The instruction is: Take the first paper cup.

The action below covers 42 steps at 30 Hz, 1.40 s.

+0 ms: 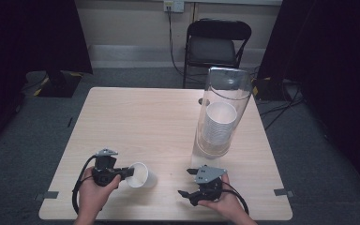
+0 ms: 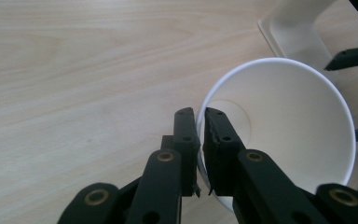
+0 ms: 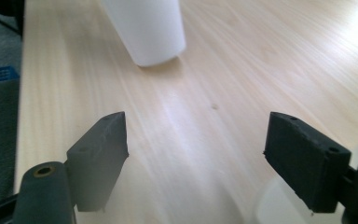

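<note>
Likely mid-carry of a single paper cup (image 1: 141, 175), tipped on its side low over the desk (image 1: 136, 122) at about 7 o'clock. Left gripper (image 2: 199, 122) jaws pinching the cup's rim, one inside, one outside. Right gripper (image 3: 196, 140) jaws spread wide, empty, near 5 o'clock. Next, probably: lifting toward the clear tube (image 1: 222, 110) of stacked cups (image 1: 219, 123) at 2 o'clock.
</note>
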{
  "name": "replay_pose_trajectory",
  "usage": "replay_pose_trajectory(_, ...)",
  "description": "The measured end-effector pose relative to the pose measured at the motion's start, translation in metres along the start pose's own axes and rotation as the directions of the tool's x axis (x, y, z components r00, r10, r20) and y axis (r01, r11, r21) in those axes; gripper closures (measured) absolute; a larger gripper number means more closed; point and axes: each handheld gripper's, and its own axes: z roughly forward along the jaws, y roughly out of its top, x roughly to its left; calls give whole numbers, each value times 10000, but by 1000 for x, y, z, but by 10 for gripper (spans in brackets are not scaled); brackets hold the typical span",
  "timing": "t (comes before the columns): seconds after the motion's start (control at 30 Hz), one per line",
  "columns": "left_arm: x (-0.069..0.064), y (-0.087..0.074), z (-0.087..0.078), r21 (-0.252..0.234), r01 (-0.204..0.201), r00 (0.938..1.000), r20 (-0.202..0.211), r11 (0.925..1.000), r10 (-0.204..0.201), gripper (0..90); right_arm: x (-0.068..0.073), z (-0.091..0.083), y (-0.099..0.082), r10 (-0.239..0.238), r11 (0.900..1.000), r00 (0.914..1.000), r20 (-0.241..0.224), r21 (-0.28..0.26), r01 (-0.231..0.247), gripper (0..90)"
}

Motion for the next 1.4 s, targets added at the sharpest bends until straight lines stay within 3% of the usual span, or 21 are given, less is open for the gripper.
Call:
replay_pose_trajectory(0.17, 6, 2, 1, -139, 97, 9999, -75, 9999, -98, 810, -5, -5, -2, 157, 9999, 9993, 351, -75, -154, 211)
replay_pose_trajectory(0.37, 3, 6, 4, -507, -10, 9993, 360, 9987, 28, 727, -7, -12, -10, 150, 9998, 9983, 567, 91, -155, 210)
replay_pose_trajectory(0.53, 1, 7, 5, -710, -119, 9979, 634, 9974, 164, 685, -13, -22, -15, 509, 9987, 9957, 780, -28, -508, 210)
replay_pose_trajectory(0.7, -3, 7, 5, -886, -242, 9959, 850, 9958, 318, 543, -22, -32, -24, 977, 9952, 9907, 949, 7, -982, 211)
replay_pose_trajectory(0.9, -3, 6, -4, -1326, -353, 9932, 1052, 9905, 495, 452, -30, -39, -28, 1477, 9890, 9824, 1145, -215, -1462, 210)
replay_pose_trajectory(1.1, 1, -1, -17, -1526, -677, 9906, 1075, 9860, 846, 425, -35, -42, -30, 1766, 9843, 9755, 1313, -184, -1757, 211)
replay_pose_trajectory(1.2, 6, -8, -25, -1656, -1017, 9893, 867, 9809, 1172, 413, -40, -45, -30, 1925, 9813, 9718, 1364, -347, -1895, 212)
replay_pose_trajectory(1.4, 15, -18, -27, -1851, -1489, 9835, 748, 9714, 1650, 368, -47, -48, -29, 1931, 9812, 9674, 1638, -366, -1897, 211)
